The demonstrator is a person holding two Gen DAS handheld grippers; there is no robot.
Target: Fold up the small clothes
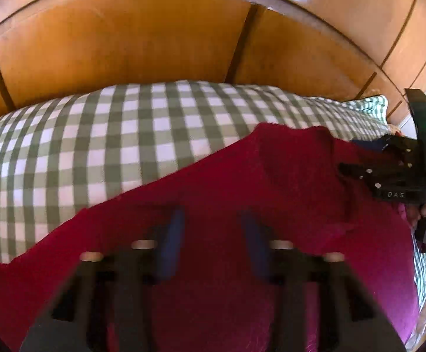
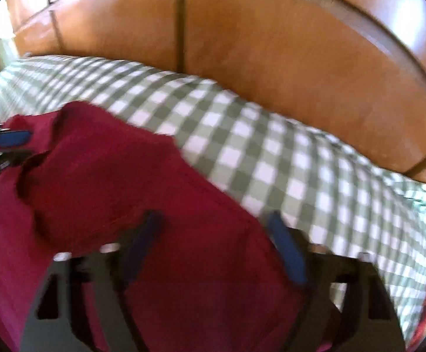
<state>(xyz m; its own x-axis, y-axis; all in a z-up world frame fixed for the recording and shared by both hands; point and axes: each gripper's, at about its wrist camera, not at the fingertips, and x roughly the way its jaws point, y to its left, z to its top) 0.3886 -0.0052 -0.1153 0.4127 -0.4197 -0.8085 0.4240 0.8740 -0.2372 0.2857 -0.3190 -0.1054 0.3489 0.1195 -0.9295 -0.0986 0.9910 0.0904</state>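
Left wrist view: the left claw (image 1: 211, 215) hangs over a dark red knitted garment (image 1: 242, 182), blue pads apart with nothing pinched between them. The garment lies spread on a green-and-white checked cover (image 1: 95, 146), with wooden panelling (image 1: 125, 44) behind. Over on the right wrist view, the right claw (image 2: 213, 215) stands wide open too, straddling the garment's far edge where red meets check. Motion blur is heavy, so I can't tell whether either claw touches the fabric.
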